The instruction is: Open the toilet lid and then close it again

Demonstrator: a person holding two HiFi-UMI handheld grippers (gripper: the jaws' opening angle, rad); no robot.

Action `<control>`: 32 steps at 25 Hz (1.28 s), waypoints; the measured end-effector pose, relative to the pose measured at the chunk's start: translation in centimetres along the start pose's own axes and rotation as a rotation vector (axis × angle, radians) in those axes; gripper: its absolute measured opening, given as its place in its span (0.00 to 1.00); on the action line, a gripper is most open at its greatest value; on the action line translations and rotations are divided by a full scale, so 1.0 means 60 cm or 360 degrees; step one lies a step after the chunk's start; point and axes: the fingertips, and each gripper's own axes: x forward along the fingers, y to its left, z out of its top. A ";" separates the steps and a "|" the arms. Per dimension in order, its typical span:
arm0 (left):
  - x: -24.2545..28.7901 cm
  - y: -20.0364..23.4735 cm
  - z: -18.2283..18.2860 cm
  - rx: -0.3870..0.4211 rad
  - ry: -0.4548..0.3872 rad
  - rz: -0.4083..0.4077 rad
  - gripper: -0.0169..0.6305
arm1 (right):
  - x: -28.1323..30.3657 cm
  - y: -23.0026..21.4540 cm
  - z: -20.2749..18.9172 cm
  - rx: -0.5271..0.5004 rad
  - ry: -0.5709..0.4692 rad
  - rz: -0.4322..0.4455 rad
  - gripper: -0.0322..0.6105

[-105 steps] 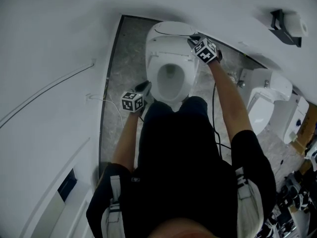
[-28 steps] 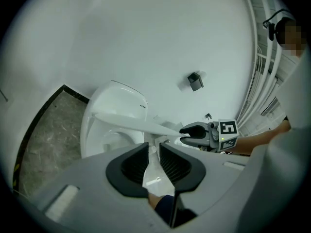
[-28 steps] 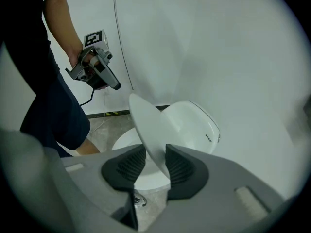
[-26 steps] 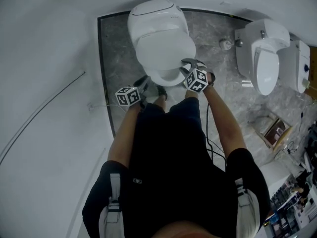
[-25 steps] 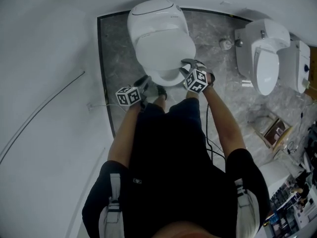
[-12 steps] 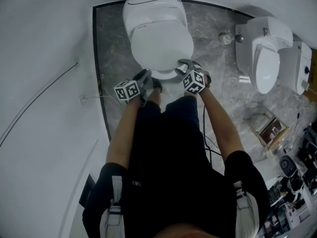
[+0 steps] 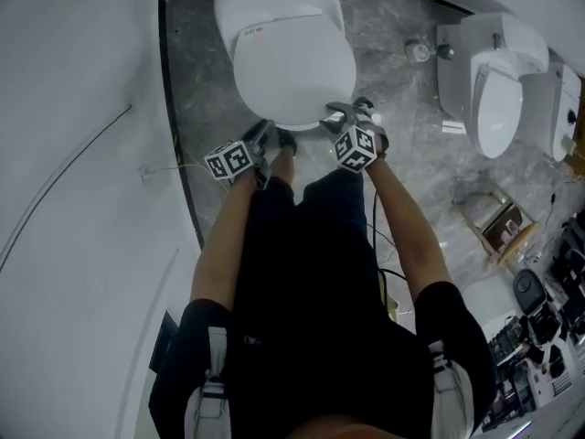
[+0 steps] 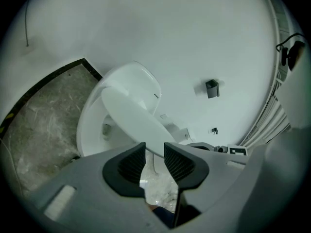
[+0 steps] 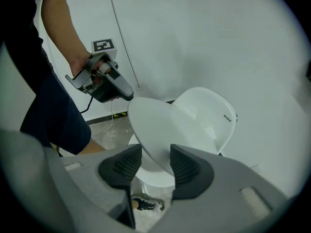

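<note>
The white toilet lid [image 7: 292, 62] hangs low over the bowl [image 8: 92, 130], slightly tilted up, with a gap under it. My left gripper [image 7: 267, 133] is at the lid's front left edge and my right gripper [image 7: 340, 114] at its front right edge. In the left gripper view the lid [image 8: 129, 113] slopes down to my left gripper [image 8: 154, 149]; its jaws are opening, with the lid's rim in the gap. In the right gripper view the lid [image 9: 155, 125] lies between the opening jaws of my right gripper [image 9: 155, 152], and the pads do not press on it.
A second white toilet [image 7: 498, 80] stands to the right on the grey marble floor [image 7: 196, 90]. A brown box [image 7: 498, 227] and clutter [image 7: 539, 337] lie at the right. A thin cable [image 7: 64, 190] runs along the white surface on the left. My shoe [image 9: 146, 204] is below the bowl.
The lid has come down from upright to low over the bowl. Both grippers sank with its front edge over the last second.
</note>
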 end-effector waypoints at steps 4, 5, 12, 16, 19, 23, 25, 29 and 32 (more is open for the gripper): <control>0.001 0.006 -0.018 -0.0035 0.0002 0.0036 0.21 | -0.001 0.012 -0.012 0.0019 0.0003 0.0003 0.34; 0.004 0.006 -0.023 -0.0043 0.0004 0.0045 0.21 | -0.001 0.014 -0.016 0.0019 0.0007 0.0005 0.35; 0.010 0.042 -0.050 -0.0039 0.0093 0.0163 0.16 | 0.003 0.033 -0.037 0.0273 -0.0052 0.0086 0.37; 0.018 0.053 -0.061 -0.0073 0.0096 0.0197 0.16 | 0.003 0.033 -0.057 0.0399 -0.0086 0.0107 0.37; 0.023 0.069 -0.065 -0.0081 0.0087 0.0237 0.16 | 0.002 0.019 -0.057 0.0562 -0.0176 0.0090 0.37; 0.028 0.084 -0.083 -0.0048 0.0133 0.0296 0.16 | -0.006 -0.004 -0.085 0.0802 -0.0226 0.0026 0.37; 0.033 0.090 -0.092 -0.0024 0.0177 0.0315 0.16 | -0.001 -0.009 -0.115 0.0934 -0.0183 0.0007 0.37; 0.043 0.107 -0.106 0.0001 0.0261 0.0333 0.16 | 0.027 0.001 -0.174 0.1189 -0.0050 0.0027 0.37; 0.044 0.117 -0.115 0.0012 0.0286 0.0374 0.16 | 0.039 0.008 -0.193 0.1482 -0.0042 0.0083 0.37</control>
